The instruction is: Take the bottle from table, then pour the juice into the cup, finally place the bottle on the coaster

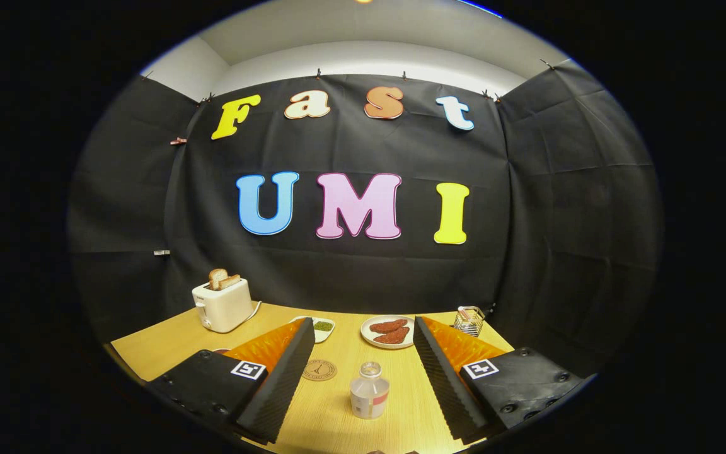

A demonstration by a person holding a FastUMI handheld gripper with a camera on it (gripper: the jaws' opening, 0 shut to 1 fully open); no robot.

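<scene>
Black cloth is hanging as the booth's wall behind a pale wooden table point(167, 353). Above that table the gripper point(363, 378) is hovering with its two ribbed black fingers point(284, 378) spread wide apart, gripping nothing. Between them, touching neither, a small clear bottle point(369, 392) is standing upright on the wood, uncapped and bearing a red-and-white label. Just beside the left finger's inner edge, and to the left of the bottle, a round brown coaster point(319, 369) is lying flat on the table. Beyond the fingertips a white plate point(390, 331) is sitting with two reddish-brown pieces of food on it. Near it, partly hidden by the left fingertip, a small white dish point(323, 326) is holding something green. At the table's far left a white toaster point(223, 304) is standing with slices of toast sticking out of its top. At the far right, close to the cloth, a small wire basket point(469, 320) is sitting.
</scene>
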